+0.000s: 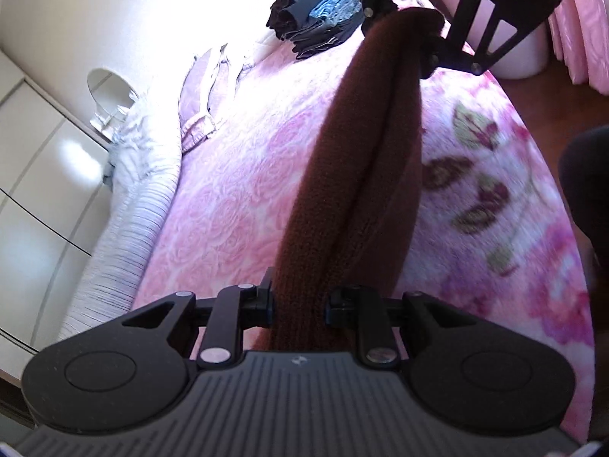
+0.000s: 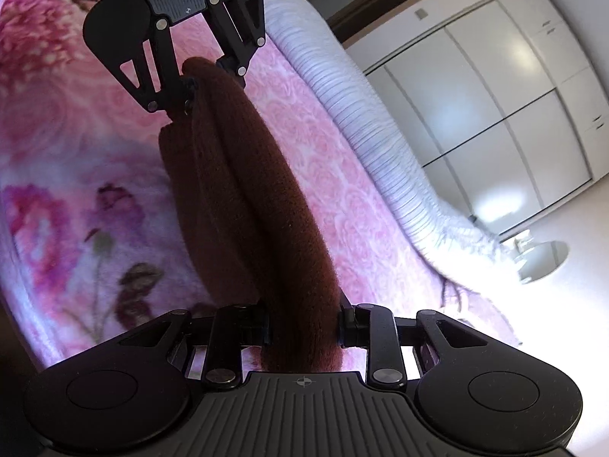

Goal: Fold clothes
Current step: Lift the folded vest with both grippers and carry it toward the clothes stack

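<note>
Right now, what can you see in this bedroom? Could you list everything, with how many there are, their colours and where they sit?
Knitted garment: one, reddish brown, stretched in the air between the two grippers, above the bed.
Blanket: one, pink with a flower print, on the bed below the garment.
Bedspread: one, pink rose pattern, covering the bed.
Stack of folded clothes: one pile, dark grey and blue, at the far end of the bed.
Light garment: one, pale lilac, crumpled on the bedspread.
Wardrobe: one, white, beside the bed.
Left hand-held gripper: one, black, shut on one end of the garment.
Right hand-held gripper: one, black, shut on the other end.
</note>
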{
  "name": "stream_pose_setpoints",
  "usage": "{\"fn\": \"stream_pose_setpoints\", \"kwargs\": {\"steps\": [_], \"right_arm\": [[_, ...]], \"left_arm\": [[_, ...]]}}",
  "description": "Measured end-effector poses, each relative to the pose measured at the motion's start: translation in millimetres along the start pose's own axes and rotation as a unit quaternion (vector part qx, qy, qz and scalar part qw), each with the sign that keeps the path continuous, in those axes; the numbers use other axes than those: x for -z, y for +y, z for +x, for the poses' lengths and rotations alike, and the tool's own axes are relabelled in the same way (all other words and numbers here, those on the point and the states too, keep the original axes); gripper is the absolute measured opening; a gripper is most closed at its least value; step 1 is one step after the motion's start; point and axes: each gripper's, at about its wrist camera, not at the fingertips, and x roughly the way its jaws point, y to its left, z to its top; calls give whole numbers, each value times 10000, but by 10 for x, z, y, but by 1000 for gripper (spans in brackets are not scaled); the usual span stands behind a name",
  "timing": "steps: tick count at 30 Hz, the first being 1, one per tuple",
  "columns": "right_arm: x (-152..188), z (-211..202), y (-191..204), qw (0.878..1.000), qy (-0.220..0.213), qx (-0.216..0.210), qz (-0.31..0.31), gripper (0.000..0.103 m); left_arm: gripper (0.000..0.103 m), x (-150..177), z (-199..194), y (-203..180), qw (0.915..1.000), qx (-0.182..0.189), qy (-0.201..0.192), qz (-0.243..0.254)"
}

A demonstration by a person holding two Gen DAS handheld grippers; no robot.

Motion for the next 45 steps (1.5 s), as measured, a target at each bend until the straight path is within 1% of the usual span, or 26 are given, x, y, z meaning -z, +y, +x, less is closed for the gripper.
{"fn": "stream_pose_setpoints", "kwargs": {"steps": [3,6,8,11,14,16,19,21,23,26,30,32,36,41,45], "right_arm": [[-106,-47,-286,9993,144,-352,35,27],[-221,-248,-631,9973,312,-650,101,27],[-278,-461,-905,9961,393,-755,210,27],[-287,-849,-1338,9937,492,-907,431,27],[-192,-1253,-1741,9907,595,-1059,617,27],[-76,-1501,-1959,9897,643,-1064,706,27],[134,-1838,-2302,9883,762,-948,921,27],[265,-1971,-2492,9866,866,-791,1137,27],[392,-2063,-2670,9835,1000,-633,1367,27],[534,-2125,-2871,9782,1205,-451,1630,27],[663,-2171,-3080,9705,1512,-174,1871,27],[708,-2235,-3241,9639,1676,-14,2070,27],[856,-2363,-3578,9543,1912,335,2271,27],[1199,-2411,-4145,9450,2032,795,2439,27],[1693,-2326,-4685,9433,1965,1018,2473,27]], "left_arm": [[19,-195,-100,198,9994,261,208,-91],[19,-545,-332,435,9981,507,334,-72],[19,-840,-479,605,9971,649,391,-71],[19,-1371,-656,840,9957,800,444,-129],[19,-1899,-750,933,9946,933,426,-160],[19,-2251,-802,973,9938,1020,405,-177],[19,-2725,-808,1000,9930,1142,271,-147],[19,-2984,-764,1022,9924,1222,148,-75],[19,-3202,-685,1049,9916,1293,23,55],[19,-3439,-525,1118,9895,1411,-197,251],[19,-3708,-256,1269,9837,1608,-629,510],[19,-3883,-131,1340,9803,1681,-809,648],[19,-4302,69,1513,9715,1754,-1301,923],[19,-4984,518,1715,9653,1626,-1701,1131],[19,-5610,1034,1836,9644,1477,-1848,1180]]}}
